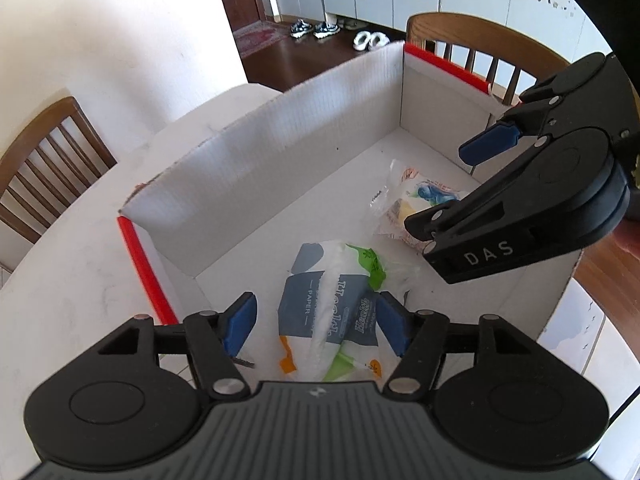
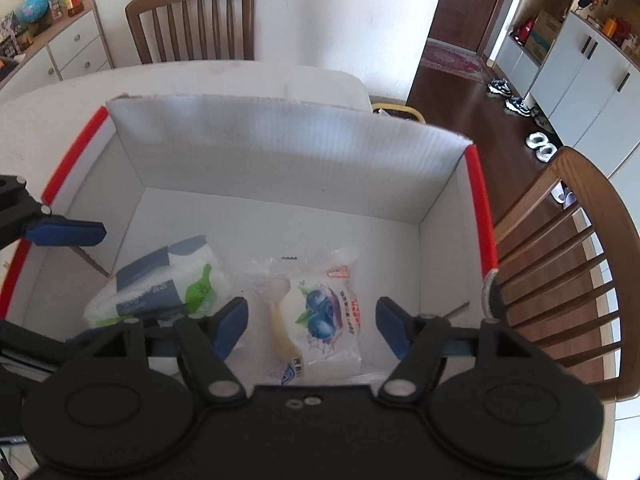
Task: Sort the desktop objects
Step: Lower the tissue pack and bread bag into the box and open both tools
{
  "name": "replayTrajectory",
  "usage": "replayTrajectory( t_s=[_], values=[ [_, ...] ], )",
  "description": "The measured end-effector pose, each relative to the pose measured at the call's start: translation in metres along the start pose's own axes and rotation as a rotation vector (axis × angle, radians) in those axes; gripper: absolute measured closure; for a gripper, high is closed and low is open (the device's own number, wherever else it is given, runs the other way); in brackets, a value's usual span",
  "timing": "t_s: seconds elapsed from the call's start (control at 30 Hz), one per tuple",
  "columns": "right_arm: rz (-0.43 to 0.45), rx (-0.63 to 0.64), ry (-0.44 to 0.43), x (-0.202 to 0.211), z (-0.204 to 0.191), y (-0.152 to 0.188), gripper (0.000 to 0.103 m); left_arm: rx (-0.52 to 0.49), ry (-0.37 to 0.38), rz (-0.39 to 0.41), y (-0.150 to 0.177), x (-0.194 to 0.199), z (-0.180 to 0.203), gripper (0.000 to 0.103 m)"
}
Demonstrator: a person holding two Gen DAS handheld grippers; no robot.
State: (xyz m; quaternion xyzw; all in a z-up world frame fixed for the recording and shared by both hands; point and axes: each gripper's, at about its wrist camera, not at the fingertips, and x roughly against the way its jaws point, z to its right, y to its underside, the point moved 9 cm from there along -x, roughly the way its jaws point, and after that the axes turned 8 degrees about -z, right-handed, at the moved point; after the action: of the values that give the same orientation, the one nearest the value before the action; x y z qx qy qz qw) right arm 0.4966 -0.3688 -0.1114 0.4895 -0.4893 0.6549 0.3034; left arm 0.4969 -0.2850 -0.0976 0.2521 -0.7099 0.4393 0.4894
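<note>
Soft plastic tissue pack (image 1: 332,304) and blueberry snack bag (image 2: 320,316), six o'clock in white corrugated box (image 2: 280,152): light, crinkly; pinch mid-body. Left tongs (image 1: 316,324) and right tongs (image 2: 310,326) open, empty.

The left gripper (image 1: 316,322) is black plastic with two blue pads at its tips. Thin black bars join the fingers to two big round bumps, and shiny silver pins sit at the joints. Its body between the bumps has grey ridges. The right gripper (image 2: 312,326) looks the same, with blue pads and silver pins. White letters "DAS" show on its side.
</note>
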Motion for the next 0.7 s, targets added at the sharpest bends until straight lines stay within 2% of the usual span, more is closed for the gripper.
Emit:
replayTrajectory(
  t_s=[0.1, 0.3, 0.7],
  values=[
    [0.021, -0.022, -0.012, 0.011, 0.002, 0.0, 0.031, 0.025, 0.011, 0.016, 0.001, 0.008, -0.002, 0.035],
    [0.048, -0.025, -0.023, 0.029, 0.0, 0.003, 0.029, 0.08, 0.03, 0.046, 0.005, 0.024, -0.006, 0.034],
    [0.115, -0.047, -0.027, 0.061, -0.01, 0.012, 0.025, 0.103, 0.049, 0.116, 0.017, 0.06, -0.009, 0.029]
  ],
)
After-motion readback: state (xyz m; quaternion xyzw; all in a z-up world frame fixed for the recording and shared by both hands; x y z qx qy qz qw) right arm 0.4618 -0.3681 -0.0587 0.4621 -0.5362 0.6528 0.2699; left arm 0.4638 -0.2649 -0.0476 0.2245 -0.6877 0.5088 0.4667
